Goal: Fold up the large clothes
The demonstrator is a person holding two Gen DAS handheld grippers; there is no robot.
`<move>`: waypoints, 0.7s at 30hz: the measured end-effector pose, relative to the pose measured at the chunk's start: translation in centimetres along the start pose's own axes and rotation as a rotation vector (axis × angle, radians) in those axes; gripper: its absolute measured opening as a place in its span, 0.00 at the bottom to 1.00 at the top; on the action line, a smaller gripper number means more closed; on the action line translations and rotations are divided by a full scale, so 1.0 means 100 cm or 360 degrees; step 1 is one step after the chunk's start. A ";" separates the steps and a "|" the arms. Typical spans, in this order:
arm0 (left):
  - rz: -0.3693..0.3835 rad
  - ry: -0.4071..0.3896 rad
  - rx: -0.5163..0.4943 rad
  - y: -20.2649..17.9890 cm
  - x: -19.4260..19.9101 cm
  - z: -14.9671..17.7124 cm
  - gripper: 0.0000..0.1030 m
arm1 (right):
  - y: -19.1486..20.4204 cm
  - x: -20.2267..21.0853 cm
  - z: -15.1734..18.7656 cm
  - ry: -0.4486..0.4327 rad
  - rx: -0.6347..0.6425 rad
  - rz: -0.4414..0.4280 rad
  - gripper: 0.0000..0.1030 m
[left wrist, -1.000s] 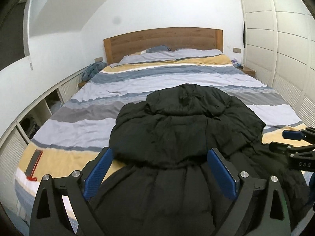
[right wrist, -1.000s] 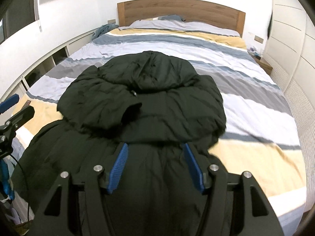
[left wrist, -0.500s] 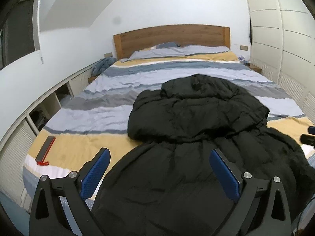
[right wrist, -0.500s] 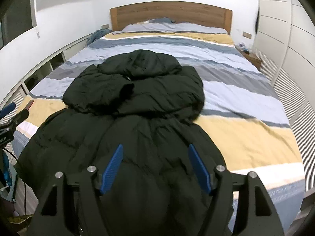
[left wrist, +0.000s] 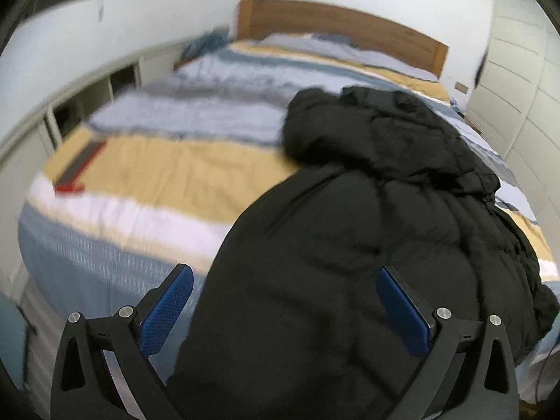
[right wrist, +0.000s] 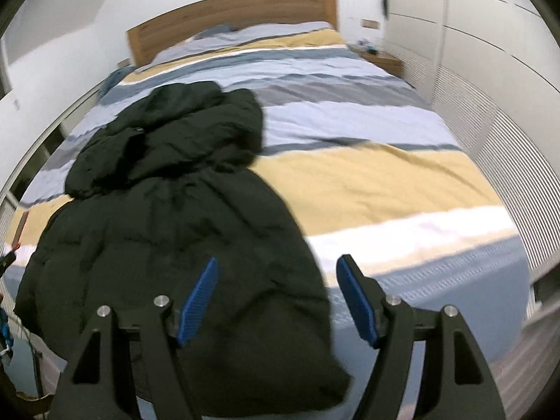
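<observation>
A black puffer coat [left wrist: 367, 238] lies lengthwise on a striped bed [left wrist: 168, 175], its hood end already doubled back toward the wooden headboard [right wrist: 231, 17] and its lower half spilling over the foot of the mattress. The left gripper [left wrist: 283, 311] hangs over the coat's left hem edge with its blue pads spread wide and nothing pinched, the jaws having just been opening; the right gripper [right wrist: 276, 301] straddles the coat's right edge, its jaws also parted after opening a little and pressing on nothing. The step in hand looks to be taking the two hem corners for the next fold. Done well, each gripper would bite deep enough into the thick, slippery padding to catch every layer, both at matching points on either edge, then lift together and carry the hem evenly up toward the hood, keeping the bulk from sliding off the bed. A dark phone with a red case [left wrist: 78, 171] lies well clear at the left.
</observation>
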State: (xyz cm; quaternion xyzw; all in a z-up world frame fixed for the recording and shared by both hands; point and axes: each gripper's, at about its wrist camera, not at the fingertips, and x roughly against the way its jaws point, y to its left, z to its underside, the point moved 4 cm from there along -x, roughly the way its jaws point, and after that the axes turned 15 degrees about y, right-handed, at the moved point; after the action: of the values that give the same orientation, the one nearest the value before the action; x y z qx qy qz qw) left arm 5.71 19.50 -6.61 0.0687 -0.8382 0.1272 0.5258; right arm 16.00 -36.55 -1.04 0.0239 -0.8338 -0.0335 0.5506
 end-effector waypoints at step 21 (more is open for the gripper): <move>0.0924 0.0424 0.0370 0.088 -0.078 0.019 0.99 | -0.030 -0.100 0.012 0.0468 -0.0138 -0.0401 0.68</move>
State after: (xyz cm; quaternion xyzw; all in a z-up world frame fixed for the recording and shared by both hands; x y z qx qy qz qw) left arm 5.27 27.27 -15.60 -0.1305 -0.7267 0.3742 0.5611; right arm 18.82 -38.78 -10.94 0.1089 -0.7326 -0.1341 0.6584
